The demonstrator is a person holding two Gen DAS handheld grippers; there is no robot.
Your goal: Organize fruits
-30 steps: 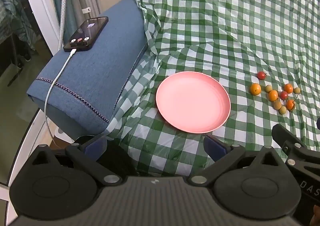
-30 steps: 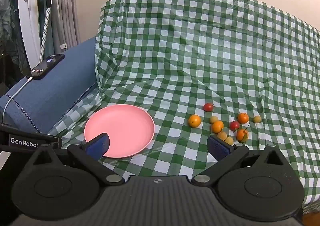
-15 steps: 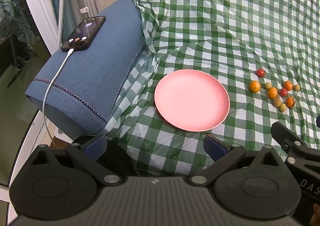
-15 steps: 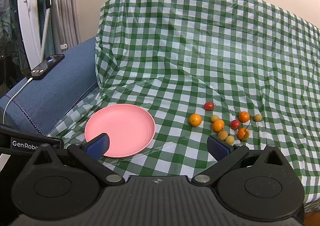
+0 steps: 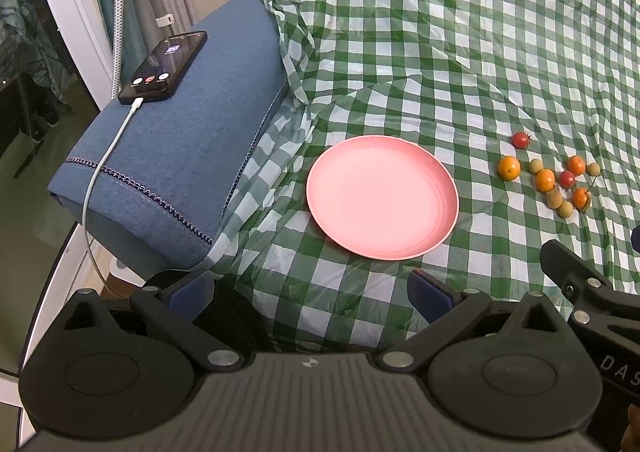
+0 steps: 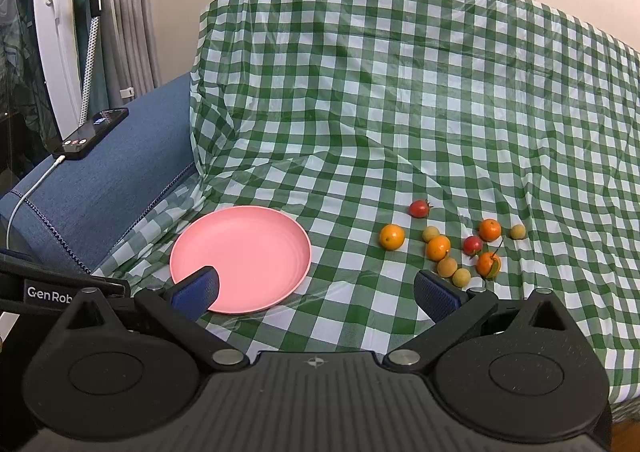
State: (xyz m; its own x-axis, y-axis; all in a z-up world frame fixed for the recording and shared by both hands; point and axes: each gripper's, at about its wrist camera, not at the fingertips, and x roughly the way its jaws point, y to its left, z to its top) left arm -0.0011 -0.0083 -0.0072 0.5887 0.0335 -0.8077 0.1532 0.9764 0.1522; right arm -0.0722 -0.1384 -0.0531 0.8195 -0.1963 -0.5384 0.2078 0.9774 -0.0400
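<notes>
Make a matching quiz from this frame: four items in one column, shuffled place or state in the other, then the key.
Items
1. pink plate
2. phone
3. red tomato with stem
4. right tongs

Descriptions
A. lying on the blue cushion, white cable plugged in
B. open, holding nothing
C. bare, no fruit on it, left of the fruit cluster
D. farthest piece of the cluster on the checked cloth

Pairs: 1-C, 2-A, 3-D, 4-B
</notes>
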